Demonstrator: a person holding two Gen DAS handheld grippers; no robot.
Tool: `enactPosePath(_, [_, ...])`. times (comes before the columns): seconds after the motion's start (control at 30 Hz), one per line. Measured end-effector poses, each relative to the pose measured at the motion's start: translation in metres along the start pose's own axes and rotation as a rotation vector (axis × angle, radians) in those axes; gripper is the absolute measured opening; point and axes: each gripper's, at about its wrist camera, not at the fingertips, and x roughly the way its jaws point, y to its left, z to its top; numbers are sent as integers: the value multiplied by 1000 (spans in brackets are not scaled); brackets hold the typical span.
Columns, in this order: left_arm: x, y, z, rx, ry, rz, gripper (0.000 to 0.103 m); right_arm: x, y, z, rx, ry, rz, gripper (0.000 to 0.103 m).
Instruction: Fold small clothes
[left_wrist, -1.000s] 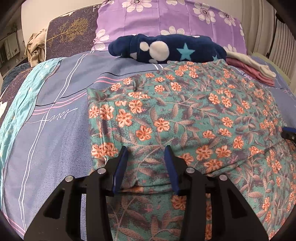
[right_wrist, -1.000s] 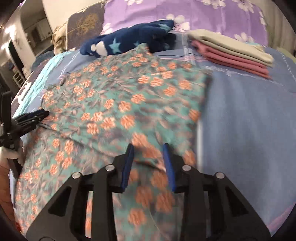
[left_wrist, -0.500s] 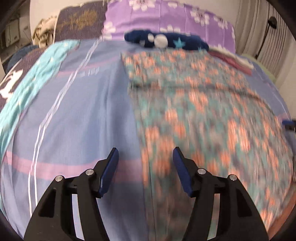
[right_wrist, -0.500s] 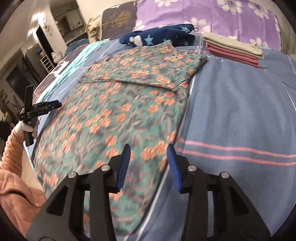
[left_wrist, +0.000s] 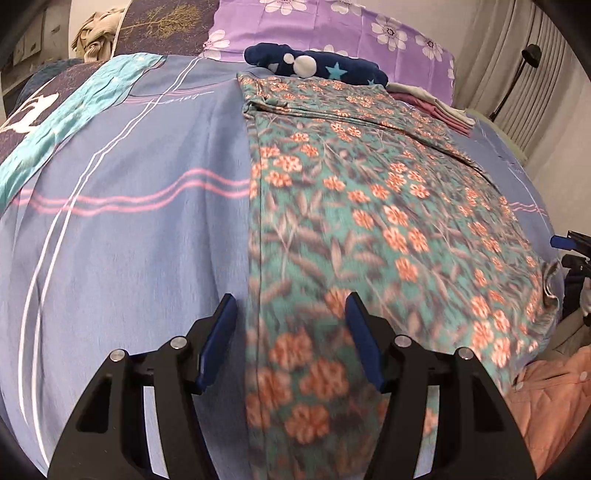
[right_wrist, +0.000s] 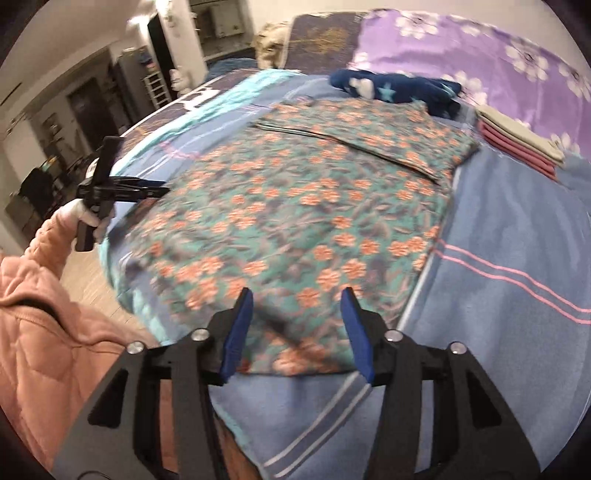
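Observation:
A teal garment with orange flowers lies spread flat on the bed, its far end folded over into a band. It also shows in the right wrist view. My left gripper is open and empty, hovering over the garment's near left edge. My right gripper is open and empty, above the garment's near right corner. The left gripper shows from the side in the right wrist view, and the right gripper's tip shows at the edge of the left wrist view.
A navy star-patterned garment lies beyond the floral one. A folded pink and beige stack sits at the far right. Purple flowered pillows line the headboard. The blue striped bedsheet ends at the near edge by my peach sleeve.
Both grippers let go of the garment's folded edge, opened wide and pulled back toward the near end of the bed. The garment now lies flat with its far end folded.

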Motion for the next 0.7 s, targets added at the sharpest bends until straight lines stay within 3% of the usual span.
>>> enactPosePath(0.23, [-8, -8, -10, 6, 11, 5, 62, 13, 13, -8, -82, 49, -12, 54])
enactPosePath(0.3, [-9, -7, -14, -2, 14, -9, 62, 19, 9, -8, -89, 57, -25, 41])
enactPosePath(0.33, [-10, -6, -16, -15, 17, -21, 62, 22, 7, -9, -83, 64, -16, 13])
enactPosePath(0.37, [-11, -5, -18, -27, 19, -31, 62, 24, 6, -10, -73, 76, -2, 5])
enactPosePath(0.47, [-20, -6, -27, -35, 16, -36, 61, 6, 1, -15, -34, -13, 23, 4])
enactPosePath(0.6, [-33, -4, -21, -46, -31, 33, 60, -30, -55, -13, 227, -191, -2, 4])
enactPosePath(0.7, [-52, 3, -7, -60, -114, 47, 61, -26, -82, -14, 342, -196, -40, 4])
